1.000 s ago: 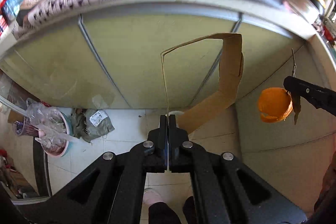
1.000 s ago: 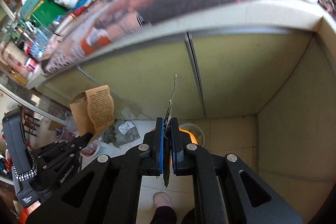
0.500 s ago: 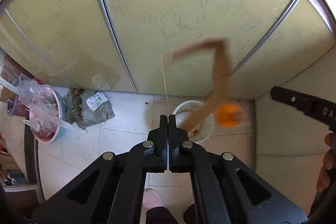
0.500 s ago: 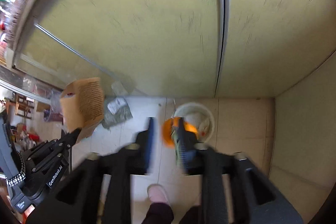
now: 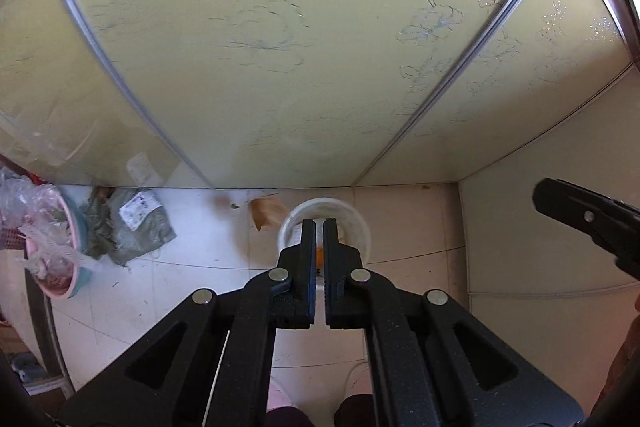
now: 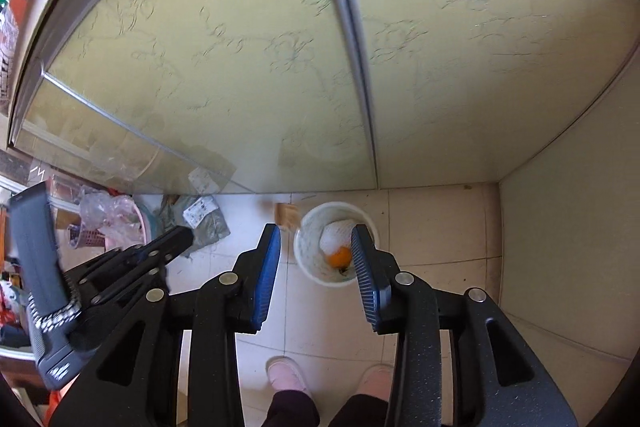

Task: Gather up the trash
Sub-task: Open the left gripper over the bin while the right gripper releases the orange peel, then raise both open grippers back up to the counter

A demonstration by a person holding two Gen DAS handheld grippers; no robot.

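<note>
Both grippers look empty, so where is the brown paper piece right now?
On the floor tiles, just left of the white bin in both wrist views: the brown paper piece lies against its rim, below the cabinet doors.

A lived-in household corner: pale tiled floor (image 6: pixel 420 223) meets sliding cabinet doors (image 6: pixel 224 67) of yellow-green glass etched with flowers. At 6 o'clock, the person's pink slippers (image 6: pixel 285 373) stand on the tiles. At 9 o'clock, a pink basin (image 5: pixel 56 259) stuffed with plastic bags and a crumpled grey sack (image 5: pixel 132 223) lie beside the doors.
</note>
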